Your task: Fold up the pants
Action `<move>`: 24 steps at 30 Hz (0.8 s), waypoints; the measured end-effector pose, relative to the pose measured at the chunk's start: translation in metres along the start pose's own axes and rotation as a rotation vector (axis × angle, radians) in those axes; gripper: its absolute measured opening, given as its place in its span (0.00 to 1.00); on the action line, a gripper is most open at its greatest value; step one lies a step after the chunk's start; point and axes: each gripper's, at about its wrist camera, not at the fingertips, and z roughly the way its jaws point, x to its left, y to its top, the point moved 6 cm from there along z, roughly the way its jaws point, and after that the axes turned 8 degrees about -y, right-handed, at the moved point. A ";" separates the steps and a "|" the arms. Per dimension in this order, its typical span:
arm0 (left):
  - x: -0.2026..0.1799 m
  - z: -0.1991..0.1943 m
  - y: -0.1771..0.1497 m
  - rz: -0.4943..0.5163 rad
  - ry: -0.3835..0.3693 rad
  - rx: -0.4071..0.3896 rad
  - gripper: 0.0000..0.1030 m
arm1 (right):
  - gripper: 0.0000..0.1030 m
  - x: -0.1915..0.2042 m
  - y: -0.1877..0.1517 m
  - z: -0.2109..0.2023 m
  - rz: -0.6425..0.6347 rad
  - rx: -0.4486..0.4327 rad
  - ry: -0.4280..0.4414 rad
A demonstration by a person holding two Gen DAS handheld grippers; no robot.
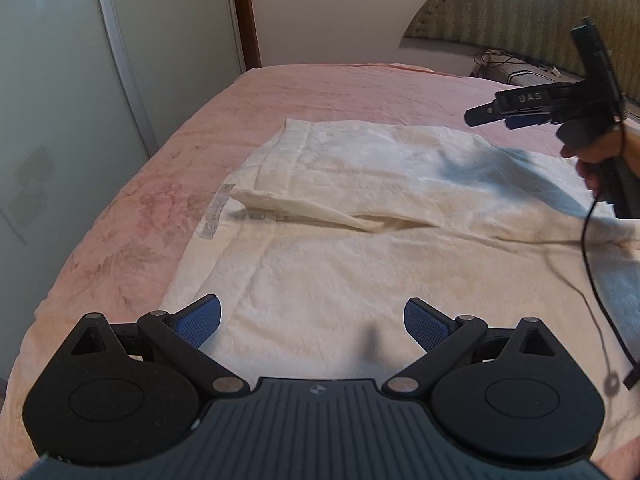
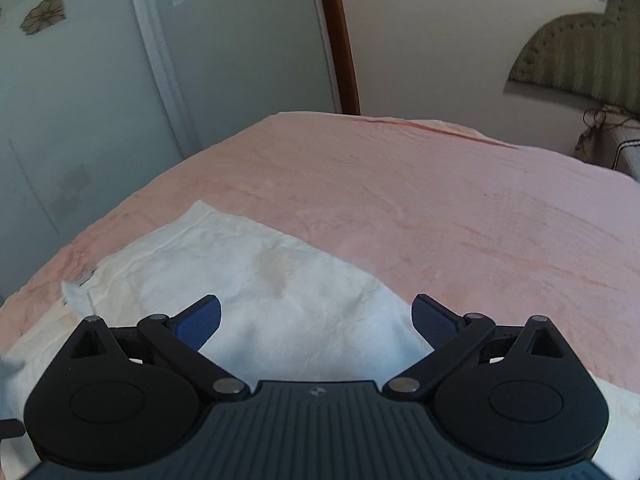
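Pants (image 1: 340, 208) flat on pink bed (image 1: 132, 200), waistband at 9 o'clock. Left gripper (image 1: 312, 320) released, hovering over near leg. Right gripper (image 2: 316, 320) released, empty. Likely pre-fold: next, pinch near edge, carry toward 12 o'clock.

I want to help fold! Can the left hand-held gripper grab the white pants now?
Probably yes: the left hand-held gripper is open just above the pants, with nothing between them.
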 end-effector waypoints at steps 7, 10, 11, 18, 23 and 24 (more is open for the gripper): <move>0.011 0.030 0.026 -0.025 0.008 0.029 0.97 | 0.71 -0.013 0.010 0.067 0.050 0.135 0.127; 0.014 0.042 0.036 -0.044 0.007 0.043 0.97 | 0.41 -0.004 0.009 0.072 -0.058 0.139 0.124; 0.016 0.046 0.039 -0.053 0.009 0.046 0.97 | 0.30 -0.003 0.009 0.069 -0.071 0.128 0.131; 0.033 0.036 0.059 -0.218 -0.040 -0.058 0.96 | 0.16 0.062 -0.005 -0.012 -0.444 -0.141 0.016; 0.057 0.008 0.064 -0.493 -0.277 -0.211 0.97 | 0.15 0.144 -0.076 -0.093 -0.867 -0.253 0.009; 0.061 0.006 0.063 -0.538 -0.310 -0.223 0.97 | 0.15 0.156 -0.093 -0.104 -0.921 -0.260 0.012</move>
